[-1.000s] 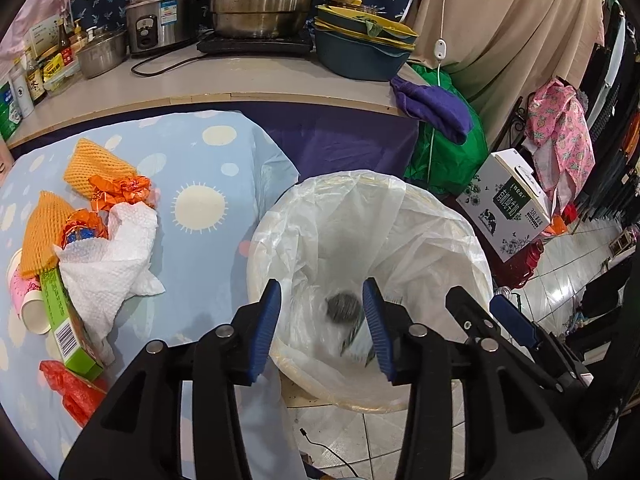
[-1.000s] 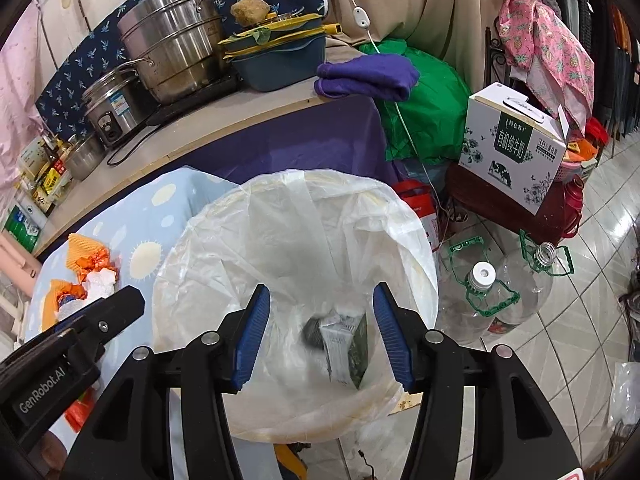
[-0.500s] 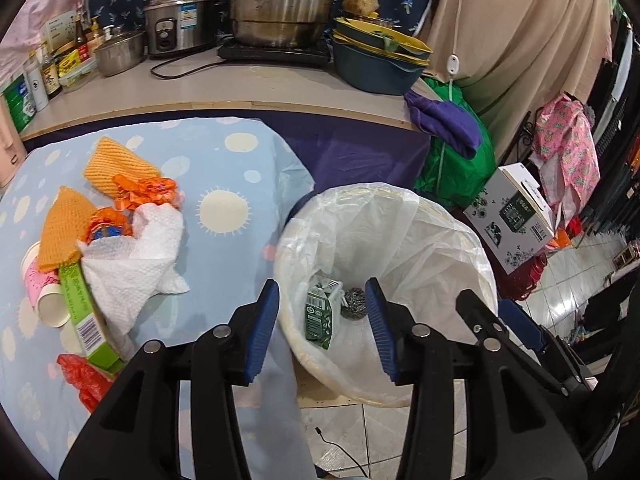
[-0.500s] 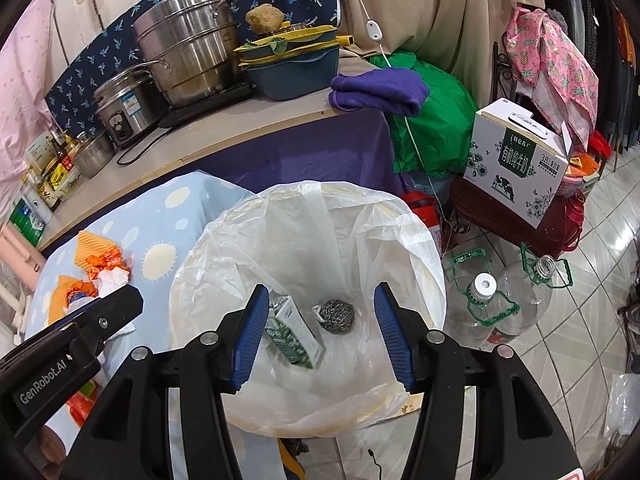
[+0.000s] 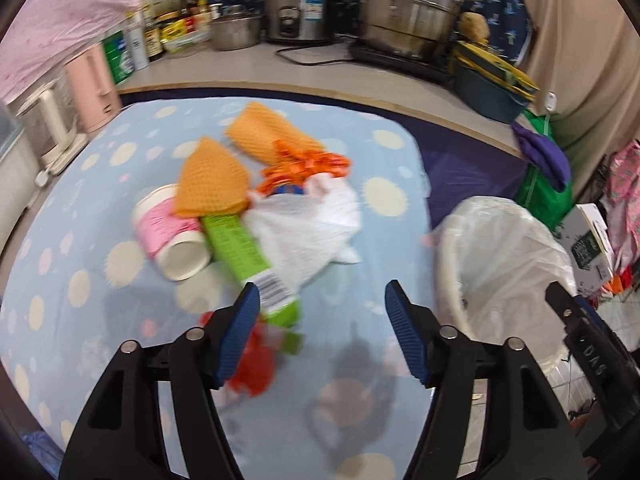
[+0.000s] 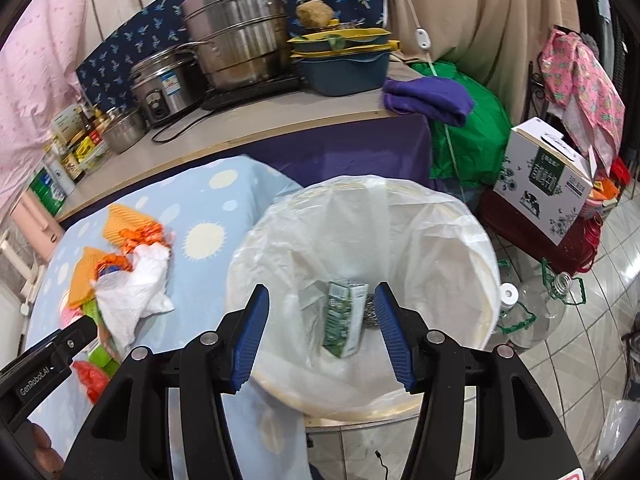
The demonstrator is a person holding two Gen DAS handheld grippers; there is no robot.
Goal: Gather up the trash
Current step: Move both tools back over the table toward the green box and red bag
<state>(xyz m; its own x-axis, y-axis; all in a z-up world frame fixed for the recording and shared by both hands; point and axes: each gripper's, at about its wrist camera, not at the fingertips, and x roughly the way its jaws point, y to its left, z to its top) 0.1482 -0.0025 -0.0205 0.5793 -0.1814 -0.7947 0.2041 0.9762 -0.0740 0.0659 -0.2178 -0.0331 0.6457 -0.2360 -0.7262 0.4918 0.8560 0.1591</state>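
Right beside the bin (image 5: 504, 264), on the blue dotted desk (image 5: 80, 280), sits the trash pile I'm after: green box (image 5: 240, 256), pink paper cup (image 5: 168, 236), white paper towel (image 5: 308, 232), two orange foam nets (image 5: 212, 180), some orange wrapper (image 5: 308, 164) and a red bit (image 5: 252, 368) on the side of the box farthest from the bin. My left tongs (image 5: 320, 320) hang over the near end of that green box, jaws opening as I type, nothing between them yet. The view's a bit blurry, so take the fine details loosely.

If I go for the box next, I reckon the trick is to straddle it across its narrow width near the barcode end, come down low, and only squeeze once both pads are past its edges. The towel is draped against it, so I'd watch for dragging that along and tipping the cup.

My right tongs (image 6: 320, 336) hover over the bin mouth, about half open, holding nothing.

Bin contents: a clear bag liner (image 6: 400, 240), with a green carton (image 6: 344, 320) standing on end at the bottom and a steel scrubber (image 6: 370, 314) touching it on the side away from the desk. Plenty of room left.
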